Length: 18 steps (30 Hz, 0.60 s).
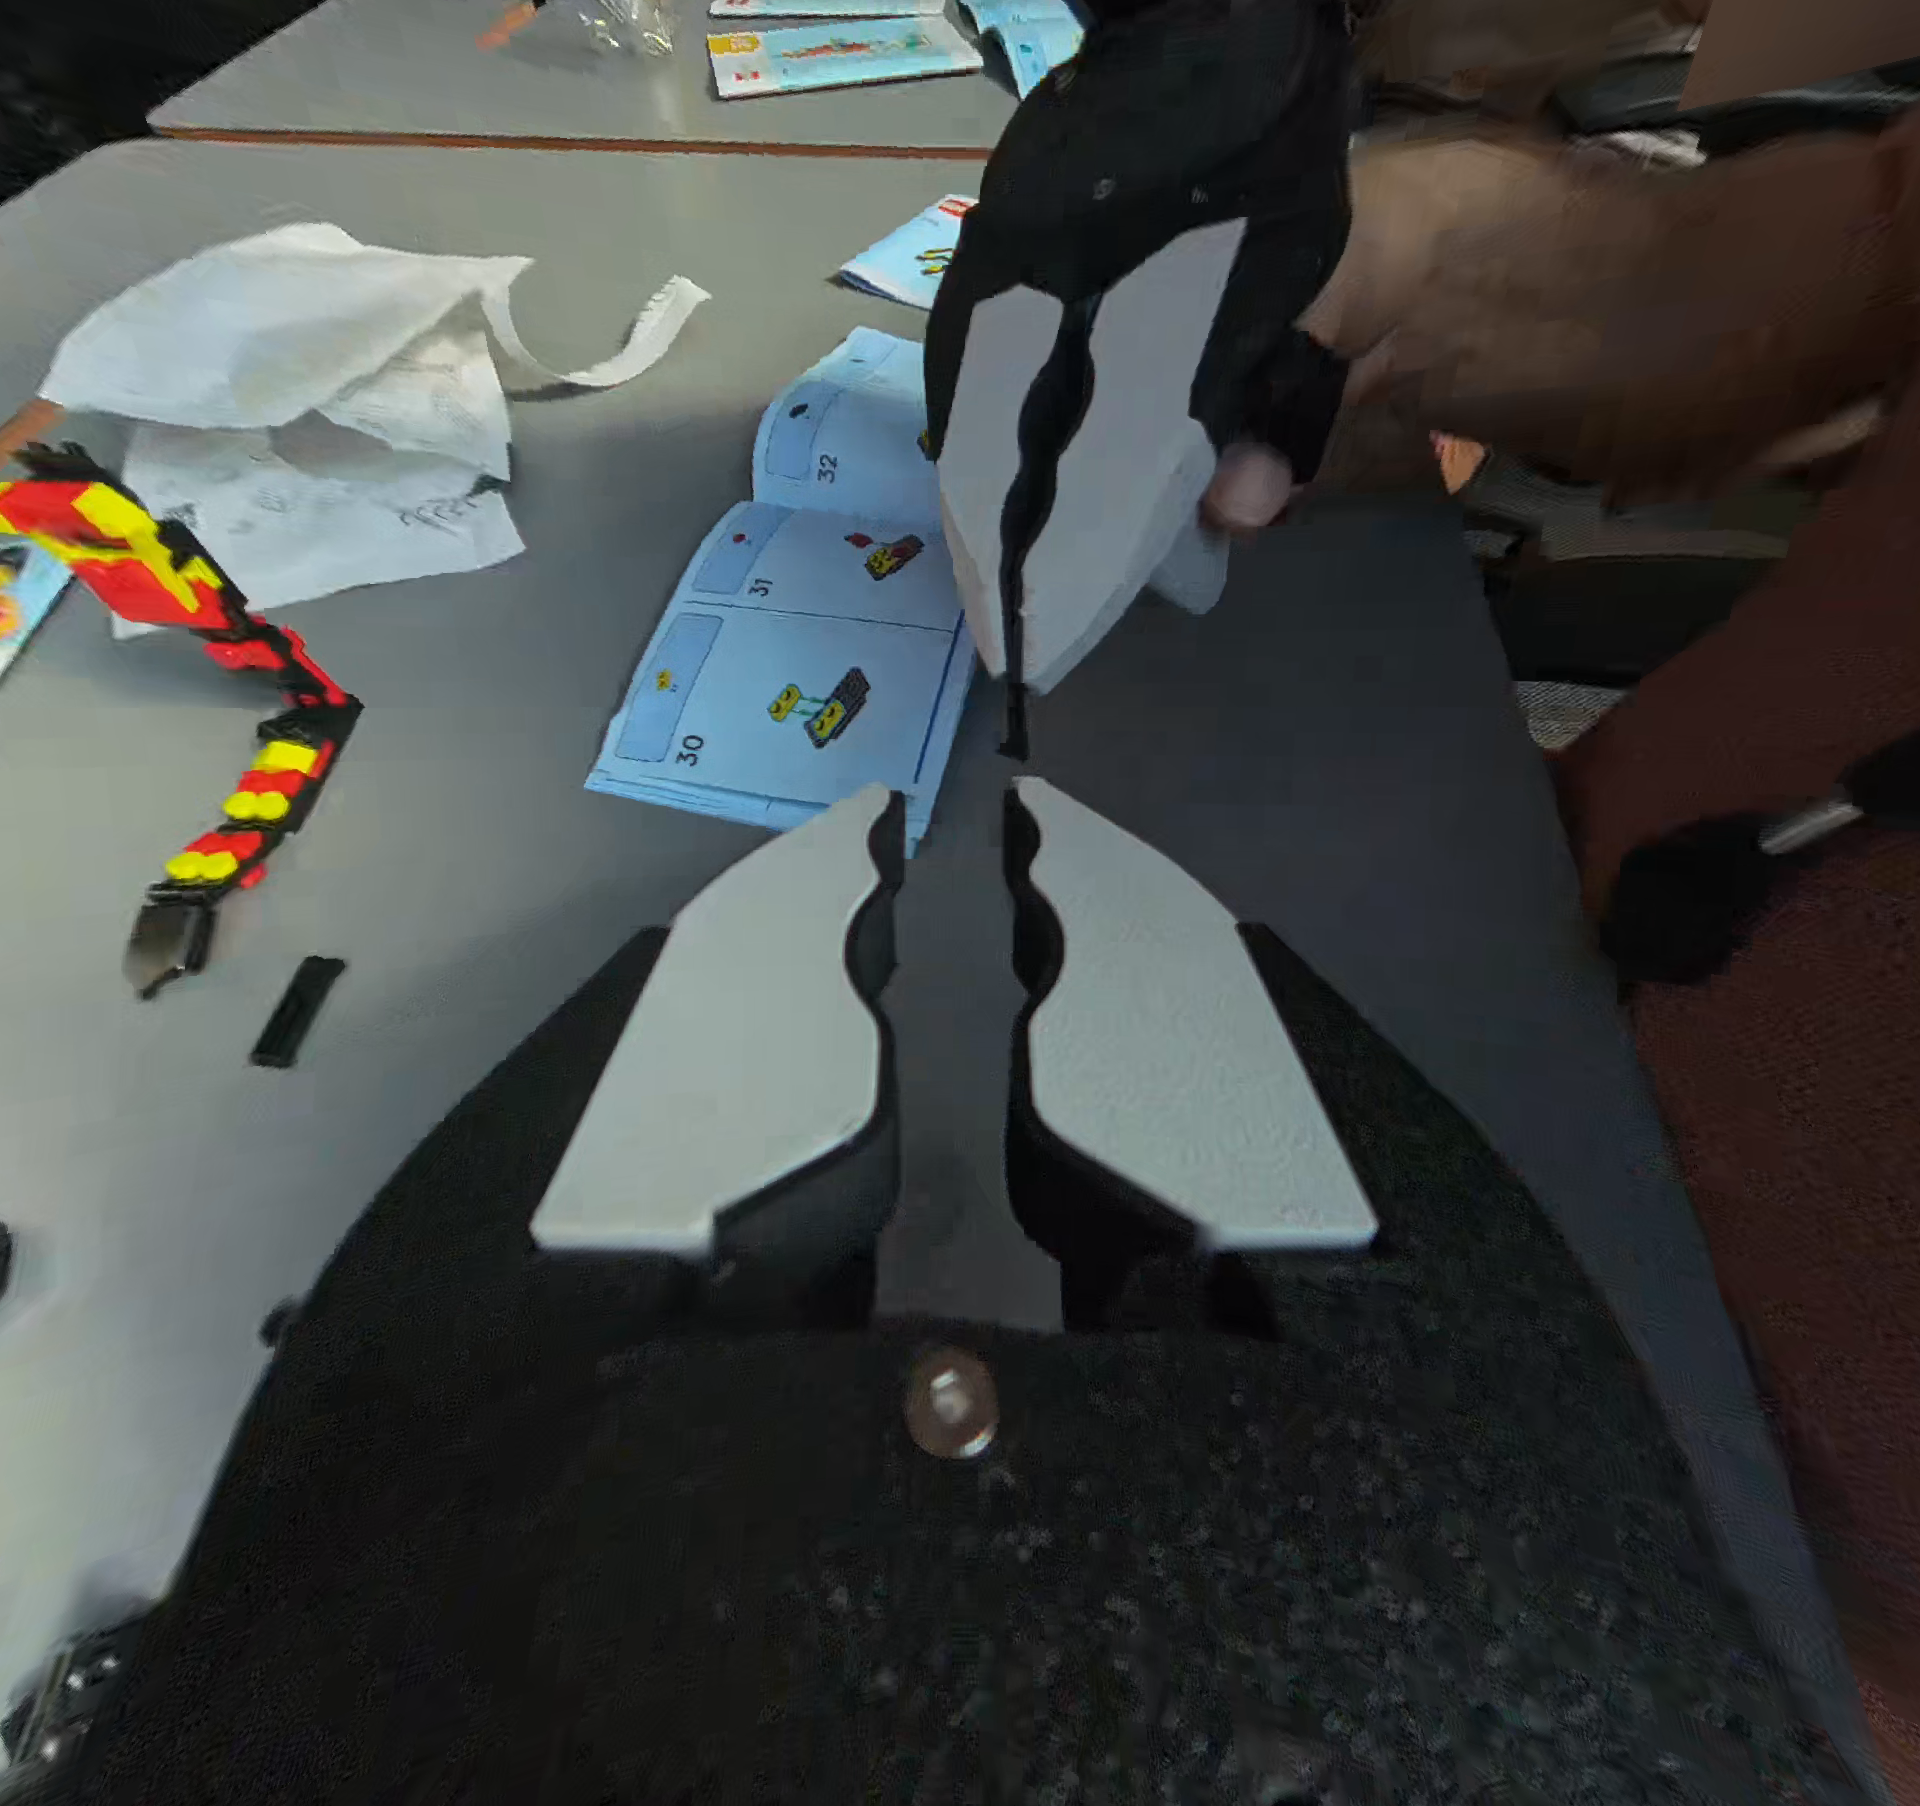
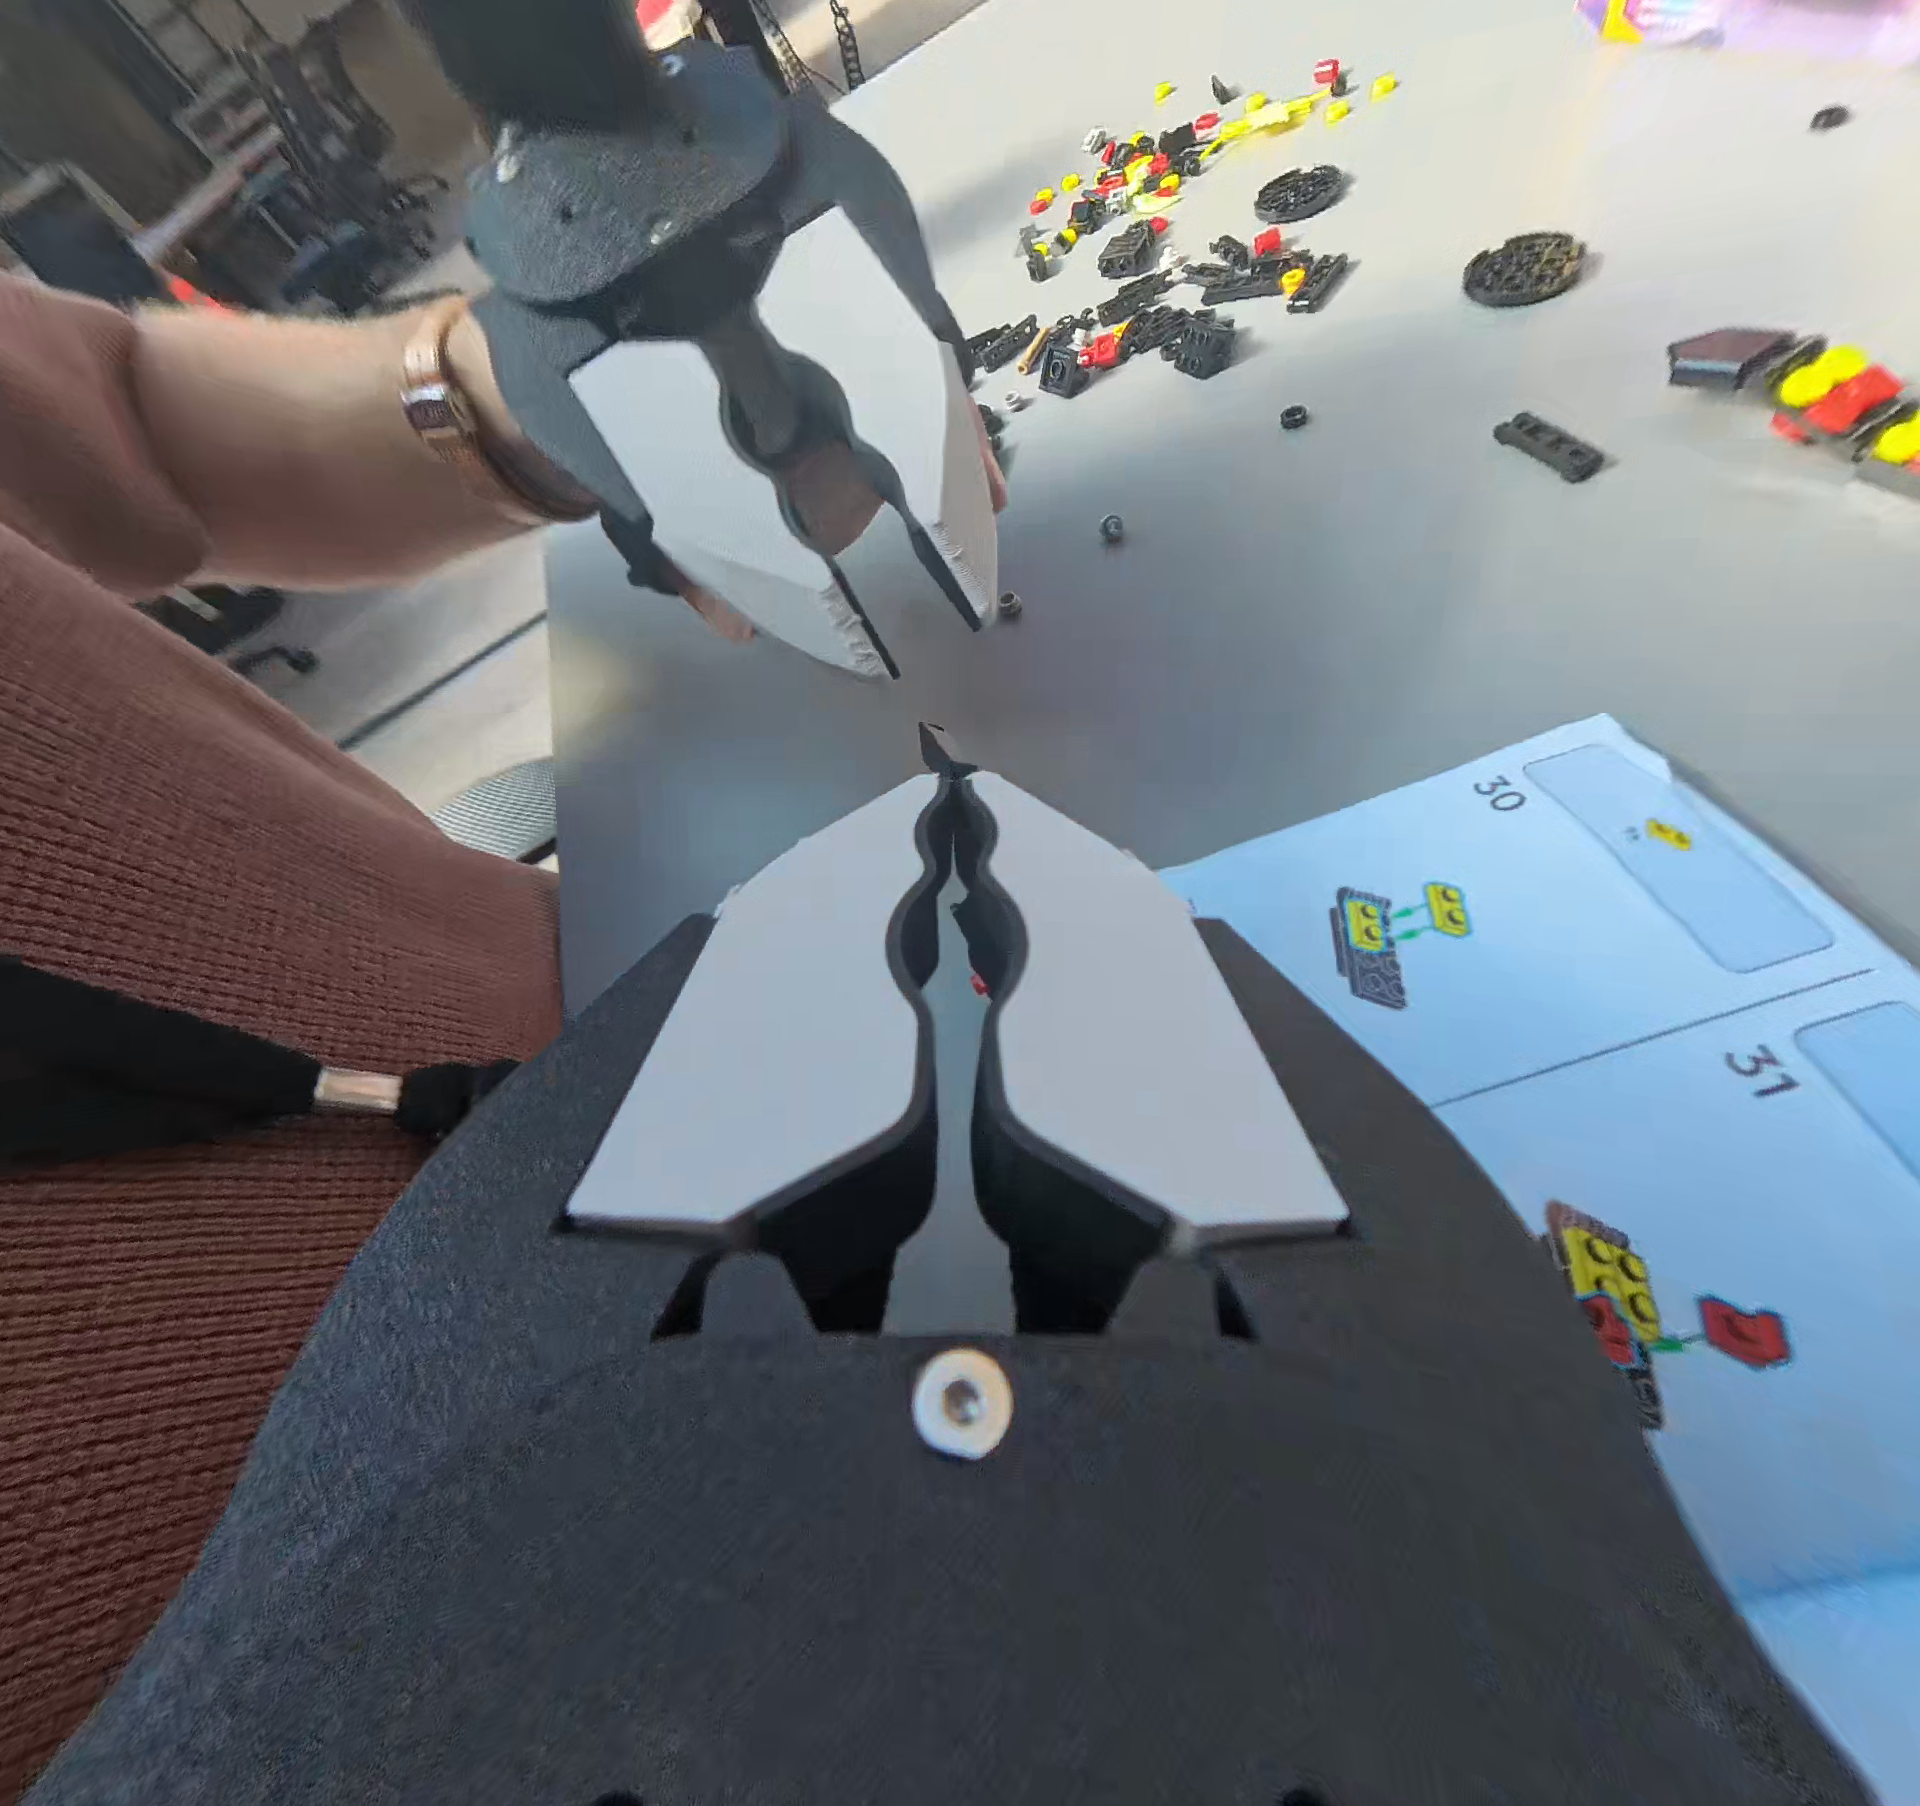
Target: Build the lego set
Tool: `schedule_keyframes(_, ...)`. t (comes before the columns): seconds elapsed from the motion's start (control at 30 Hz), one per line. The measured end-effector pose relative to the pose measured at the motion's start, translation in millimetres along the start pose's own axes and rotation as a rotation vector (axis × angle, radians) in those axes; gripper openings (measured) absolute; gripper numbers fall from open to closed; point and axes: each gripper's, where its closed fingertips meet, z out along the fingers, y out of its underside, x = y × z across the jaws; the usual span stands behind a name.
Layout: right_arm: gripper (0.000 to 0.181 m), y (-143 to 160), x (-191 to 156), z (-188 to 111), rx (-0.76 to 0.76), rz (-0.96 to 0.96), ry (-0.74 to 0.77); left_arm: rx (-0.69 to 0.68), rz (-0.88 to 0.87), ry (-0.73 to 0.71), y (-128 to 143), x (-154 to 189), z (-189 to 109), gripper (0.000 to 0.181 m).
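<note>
You held two grippers above a grey table (image 2: pixel 1351 634), tips pointed toward each other over its near edge.

Your left gripper (image 1: pixel 951 800) had its fingers parted with a clear gap and nothing between them. In the right wrist view it (image 2: pixel 935 650) hung tilted, tips down, apart from the other gripper.

Your right gripper (image 2: pixel 948 774) had its fingers closed almost together, pinching a small black lego piece (image 2: pixel 940 748) that stuck out past the tips. In the left wrist view the same gripper (image 1: pixel 1013 717) pointed down with the dark piece at its tip.

An open blue instruction booklet (image 1: pixel 790 655) lay flat by the table's near edge, just beside the right gripper. A part-built red, yellow and black lego model (image 1: pixel 208 676) lay toward the left edge, with a flat black plate (image 1: pixel 296 1010) near its end. Crumpled white paper (image 1: pixel 312 385) lay behind the model. Loose lego pieces (image 2: pixel 1174 239) were scattered farther back across the table, with two black round pieces (image 2: pixel 1524 267) near them.
</note>
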Motion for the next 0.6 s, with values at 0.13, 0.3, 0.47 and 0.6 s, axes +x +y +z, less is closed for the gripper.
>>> schedule_keyframes(0.13, 0.000, -2.7, 4.9, 2.7, 0.030, 0.230, -0.111, -0.048, 0.342, -0.166, -3.6, 0.9, 6.9, 0.021)
schedule_keyframes(0.3, 0.000, -0.5, 2.1, 8.0, 0.037, 0.337, -0.181, -0.092, 0.458, -0.196, 3.3, 0.7, 19.9, 0.013)
schedule_keyframes(0.47, 0.001, 5.0, 4.3, 6.0, 0.035, 0.250, -0.137, -0.112, 0.400, -0.112, 14.5, 3.7, 20.7, 0.008)
schedule_keyframes(0.6, 0.002, 6.1, -6.4, 4.7, 0.028, 0.043, -0.115, -0.043, 0.352, 0.142, 12.3, 21.3, 14.0, 0.008)
